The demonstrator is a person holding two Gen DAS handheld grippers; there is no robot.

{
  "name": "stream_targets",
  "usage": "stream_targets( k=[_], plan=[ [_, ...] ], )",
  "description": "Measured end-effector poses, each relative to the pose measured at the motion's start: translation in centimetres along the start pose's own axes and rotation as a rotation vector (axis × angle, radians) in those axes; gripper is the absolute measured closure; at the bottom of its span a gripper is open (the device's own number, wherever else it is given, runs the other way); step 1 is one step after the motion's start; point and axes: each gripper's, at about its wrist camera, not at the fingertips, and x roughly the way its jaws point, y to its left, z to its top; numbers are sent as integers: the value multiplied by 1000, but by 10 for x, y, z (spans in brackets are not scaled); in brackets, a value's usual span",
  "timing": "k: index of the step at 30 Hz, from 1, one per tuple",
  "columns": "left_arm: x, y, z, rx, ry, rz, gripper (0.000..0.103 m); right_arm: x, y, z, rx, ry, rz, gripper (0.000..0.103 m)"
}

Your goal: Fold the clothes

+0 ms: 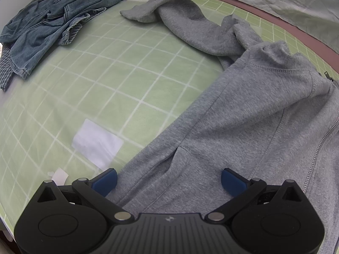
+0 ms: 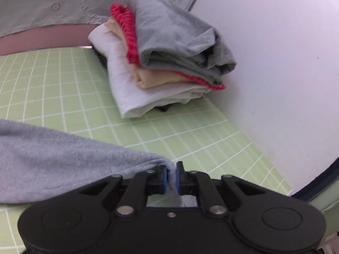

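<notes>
A grey zip-up hoodie (image 1: pixel 243 114) lies spread on the green grid mat (image 1: pixel 110 80), its sleeve (image 1: pixel 190 25) stretched toward the far edge. My left gripper (image 1: pixel 169 178) hovers open over the hoodie's lower hem near the pocket, blue pads wide apart, nothing held. In the right wrist view my right gripper (image 2: pixel 171 178) is shut on a pinched fold of the same grey hoodie (image 2: pixel 63 160), which trails off to the left above the mat (image 2: pixel 63 89).
Crumpled denim clothes (image 1: pixel 53 21) lie at the mat's far left. A white paper patch (image 1: pixel 97 144) sits on the mat left of the hoodie. A stack of folded clothes (image 2: pixel 169 59), grey on top, stands beside a white wall (image 2: pixel 275 53).
</notes>
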Motion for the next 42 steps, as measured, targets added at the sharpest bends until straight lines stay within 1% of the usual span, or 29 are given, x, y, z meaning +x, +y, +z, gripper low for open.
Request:
stream_targets(
  k=[1,2,3,6,7,8,9,10,12,14,17,19,22,25,27,29,33,40,42],
  plan=[
    [0,0,0,-2,-2,1,0,1,-5,4,8,0,-8,87],
    [0,0,-1,-5,-4,2,0,5,-6,6,8,27,-15,80],
    [0,0,-1,-6,-6,2,0,8,-5,5,10,64,-14,63],
    [0,0,-2,-10,-12,4,0,17,6,-8,22,215,19,61],
    [0,0,-2,-9,-13,3,0,16,9,-13,42,249,33,61],
    [0,0,-2,-8,-13,3,0,10,13,-18,81,260,50,58],
    [0,0,-2,-6,-12,2,0,2,19,-21,117,265,65,49],
    [0,0,-1,-3,-6,1,0,-6,24,-25,153,270,80,44],
    [1,3,4,8,17,-10,0,-22,41,-28,185,276,105,42],
    [-2,6,9,19,28,-20,0,-41,64,-28,164,260,147,41],
    [-17,14,22,58,-21,-26,0,-68,98,-27,116,225,216,33],
    [-27,22,36,88,-51,-26,0,-85,121,-25,82,212,262,28],
    [-36,35,61,97,-98,-34,0,-107,155,-21,41,201,330,22],
    [-38,46,91,99,-143,-32,0,-122,188,-17,17,196,377,20],
    [-34,52,110,87,-156,-36,1,-129,211,-13,10,198,381,20],
    [-29,58,129,65,-165,-53,1,-133,228,-8,32,197,379,20],
    [-9,72,177,-3,-183,-152,1,-138,257,3,83,197,369,19],
    [47,70,253,-96,-109,-216,1,-136,295,20,79,227,280,18],
    [57,70,263,-136,-98,-299,1,-135,304,24,74,235,254,18]
  ],
)
